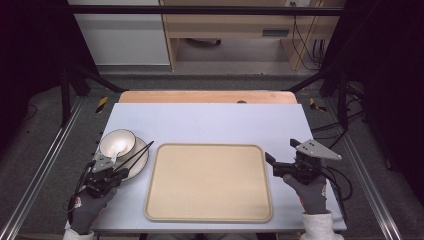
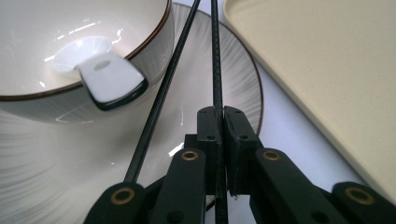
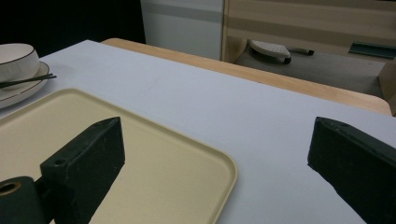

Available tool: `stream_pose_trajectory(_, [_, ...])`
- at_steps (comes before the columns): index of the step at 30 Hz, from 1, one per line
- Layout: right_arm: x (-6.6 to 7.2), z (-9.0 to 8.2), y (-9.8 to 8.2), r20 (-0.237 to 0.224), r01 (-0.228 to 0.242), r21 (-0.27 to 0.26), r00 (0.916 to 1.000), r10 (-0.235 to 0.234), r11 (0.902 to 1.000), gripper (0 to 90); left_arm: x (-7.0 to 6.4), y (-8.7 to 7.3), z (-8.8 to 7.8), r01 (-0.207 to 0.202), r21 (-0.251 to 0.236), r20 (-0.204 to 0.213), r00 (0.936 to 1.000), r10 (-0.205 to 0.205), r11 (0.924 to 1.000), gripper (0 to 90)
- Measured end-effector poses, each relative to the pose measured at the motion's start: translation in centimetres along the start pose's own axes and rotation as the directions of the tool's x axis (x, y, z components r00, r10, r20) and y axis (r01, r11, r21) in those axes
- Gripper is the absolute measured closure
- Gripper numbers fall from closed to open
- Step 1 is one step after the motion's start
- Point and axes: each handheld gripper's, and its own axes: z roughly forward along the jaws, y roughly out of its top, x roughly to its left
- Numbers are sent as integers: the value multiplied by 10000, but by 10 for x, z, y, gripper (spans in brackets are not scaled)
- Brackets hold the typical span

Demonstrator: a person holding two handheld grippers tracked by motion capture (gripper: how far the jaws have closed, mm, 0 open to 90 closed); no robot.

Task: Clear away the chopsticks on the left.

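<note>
- The beige tray [image 1: 209,182] lies flat in the middle of the pale counter [image 1: 210,122], its surface bare; everything else is placed from it.
- Just off the tray's left edge sits a white plate [image 1: 141,162] with a dark rim, and a white bowl [image 1: 117,143] stands on the plate's far-left part.
- In the left gripper view a white spoon [image 2: 109,79] rests inside the bowl, its handle end leaning over the bowl's rim.
- The left claw [image 1: 116,172] is over the plate's near edge, beside the tray's left side, held by a gloved hand [image 1: 87,205].
- Its jaws are closed together on one black chopstick [image 2: 215,56], which runs straight away from the jaws over the plate.
- A second chopstick [image 2: 161,93] slants beside the bowl, outside the pinch, passing left of the jaws.
- The right claw [image 1: 281,157] is just off the tray's right edge, above the counter, held by the other gloved hand [image 1: 311,190].
- Its jaws stand wide apart with nothing between them, one over the tray's right corner, one over bare counter.
</note>
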Motion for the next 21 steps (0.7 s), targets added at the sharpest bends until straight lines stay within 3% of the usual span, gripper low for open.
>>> stream_pose_trajectory(7, [-2,-1,0,-20,-109,-34,9999,109,9999,38,-10,6,-10,188,-404,-88,9998,-191,9990,855])
stream_pose_trajectory(13, [-4,-2,-1,76,-149,-77,9999,149,9999,38,-20,10,-15,668,-922,-10,9977,-672,9935,855])
stream_pose_trajectory(21, [-7,0,-3,260,-124,64,9996,123,9999,39,-43,16,-17,918,-1482,-150,9954,-951,9847,856])
